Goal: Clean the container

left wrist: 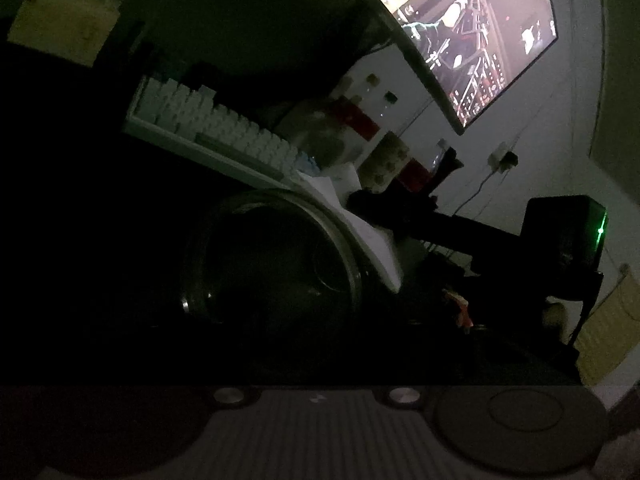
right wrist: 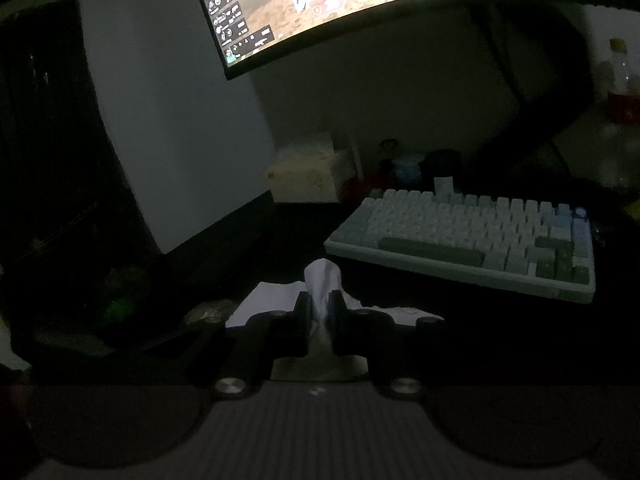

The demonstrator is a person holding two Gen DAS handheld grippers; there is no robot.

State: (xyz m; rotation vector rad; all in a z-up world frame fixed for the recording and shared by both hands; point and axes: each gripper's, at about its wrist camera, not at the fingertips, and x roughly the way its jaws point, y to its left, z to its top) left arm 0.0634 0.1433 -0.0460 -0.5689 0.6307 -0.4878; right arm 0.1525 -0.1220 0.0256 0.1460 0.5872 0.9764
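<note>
The scene is very dark. In the left wrist view a clear round glass container (left wrist: 272,268) lies tilted close in front of the camera, its rim facing right. My left gripper's fingers are lost in the dark around it, so I cannot tell whether they touch it. A white tissue (left wrist: 360,224) lies just past the rim. A black gripper body with a green light (left wrist: 560,240) reaches in from the right to that tissue. In the right wrist view my right gripper (right wrist: 319,308) is shut on the bunched white tissue (right wrist: 322,276), which sticks up between its fingers over the dark desk.
A pale keyboard (right wrist: 460,236) sits ahead and right, under a lit curved monitor (right wrist: 320,0). A tissue box (right wrist: 308,176) and small jars stand behind the keyboard. Bottles (left wrist: 380,108) and boxes crowd the far side, and a white wall panel (right wrist: 172,120) stands at the left.
</note>
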